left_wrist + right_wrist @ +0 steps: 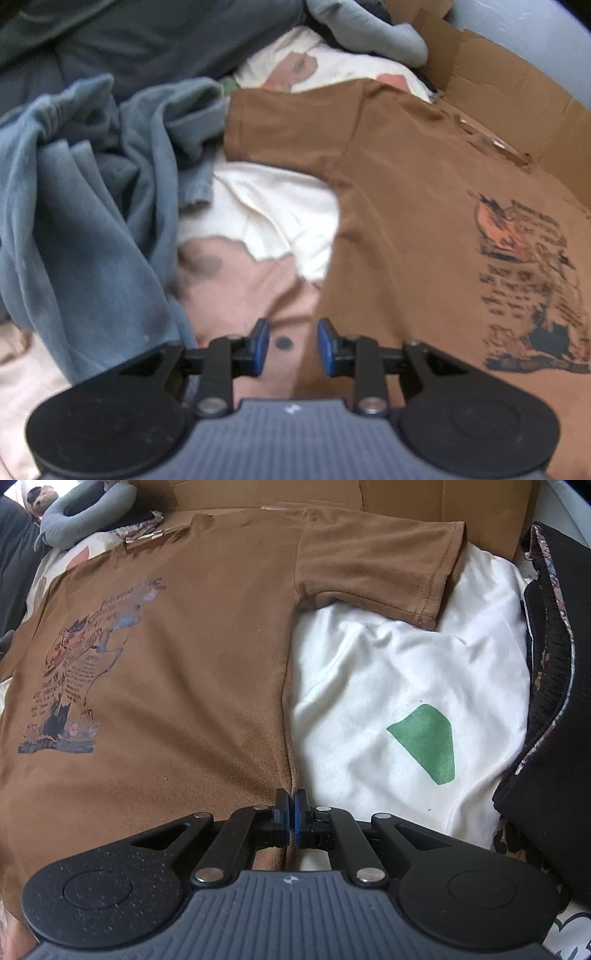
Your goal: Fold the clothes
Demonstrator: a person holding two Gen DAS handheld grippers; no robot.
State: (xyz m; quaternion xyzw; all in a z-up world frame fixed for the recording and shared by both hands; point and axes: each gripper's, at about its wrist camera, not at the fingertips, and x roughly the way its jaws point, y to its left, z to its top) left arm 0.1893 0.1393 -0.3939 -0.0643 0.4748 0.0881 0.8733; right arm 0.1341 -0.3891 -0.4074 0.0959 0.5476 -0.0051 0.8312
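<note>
Brown t-shirt [177, 672] lies spread flat, print side up, on a white bedsheet [388, 672] with coloured patches; its top edge runs up against flattened cardboard [424, 502] along the far side. Right gripper [291, 805] has its jaws pressed together, pinching the shirt's side seam near the lower hem; right sleeve [376, 579] lies out flat above it, on the sheet. Bare sheet with a green patch [424, 744] is just beside that seam, open room up to a black knitted garment [546, 709] along the right edge. Left gripper [290, 341] has jaws part spread with nothing between them, over the shirt's other side edge where it meets a pink area of sheet [236, 280]. Left sleeve [288, 125] lies flat, touching a crumpled blue-grey garment [92, 192] heaped along the left side. Little free sheet there, only a white gap [273, 206] under the sleeve. Grey plush toy [85, 513] at far left corner. No container visible apart from the cardboard.
</note>
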